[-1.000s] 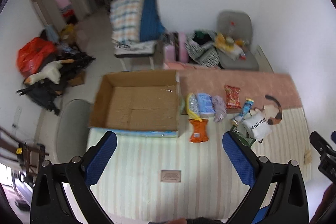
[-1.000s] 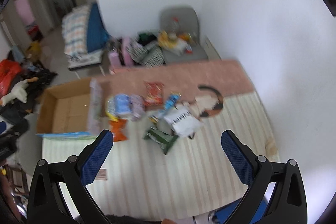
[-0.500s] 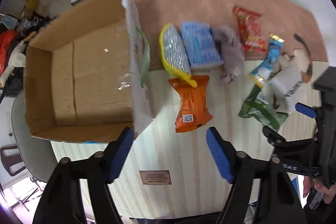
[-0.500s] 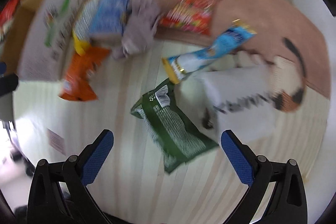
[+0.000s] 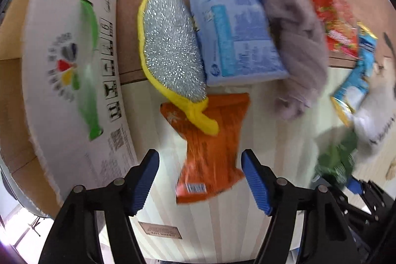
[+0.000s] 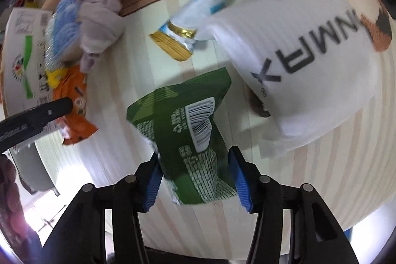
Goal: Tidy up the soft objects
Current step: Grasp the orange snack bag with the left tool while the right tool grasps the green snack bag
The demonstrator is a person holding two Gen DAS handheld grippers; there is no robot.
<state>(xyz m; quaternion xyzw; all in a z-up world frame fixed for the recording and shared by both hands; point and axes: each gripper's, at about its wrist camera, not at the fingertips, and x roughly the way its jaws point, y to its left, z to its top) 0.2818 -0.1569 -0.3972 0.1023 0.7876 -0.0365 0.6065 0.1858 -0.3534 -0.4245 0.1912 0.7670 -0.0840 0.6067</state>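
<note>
Hovered, left gripper [image 5: 199, 180], jaws spread wide over the lower end of the orange snack packet [image 5: 210, 147], not touching it. Lay flat on the striped table [image 5: 222, 227], that packet, partly under the yellow-edged scouring pad [image 5: 170, 48], beside the cardboard box [image 5: 69, 66]. Straddled the green packet [image 6: 193, 140], right gripper [image 6: 195, 177], jaws closing on its sides; contact hard to tell. Nearby, white sock [image 6: 297, 61] and grey cloth [image 6: 99, 11].

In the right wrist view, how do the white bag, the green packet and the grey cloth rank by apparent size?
1. white bag
2. green packet, though it lies nearest the camera, which enlarges it
3. grey cloth, which lies farther away, so its true size is uncertain
</note>
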